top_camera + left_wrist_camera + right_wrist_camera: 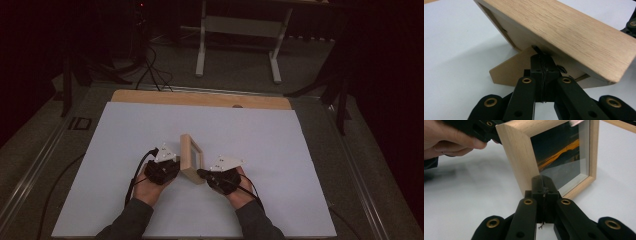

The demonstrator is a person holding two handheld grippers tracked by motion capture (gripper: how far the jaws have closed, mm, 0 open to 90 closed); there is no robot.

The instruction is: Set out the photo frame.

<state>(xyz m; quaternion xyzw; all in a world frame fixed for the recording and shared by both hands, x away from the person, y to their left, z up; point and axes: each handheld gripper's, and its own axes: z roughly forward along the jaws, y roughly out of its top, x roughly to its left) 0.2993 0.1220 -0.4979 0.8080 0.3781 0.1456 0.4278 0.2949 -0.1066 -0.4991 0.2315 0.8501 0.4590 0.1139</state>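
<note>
White-covered table (125, 200), near its front edge at centre: wooden photo frame (191, 158) stands propped between both tongs, left gripper (172, 162) pressed shut against its back stand, right gripper (201, 173) shut, empty, at its front corner.

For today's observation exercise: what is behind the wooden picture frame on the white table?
Behind the picture frame a brown cardboard stand folds out onto the white table, with the shut left gripper at it. The frame's edge covers the rest of the back.
</note>
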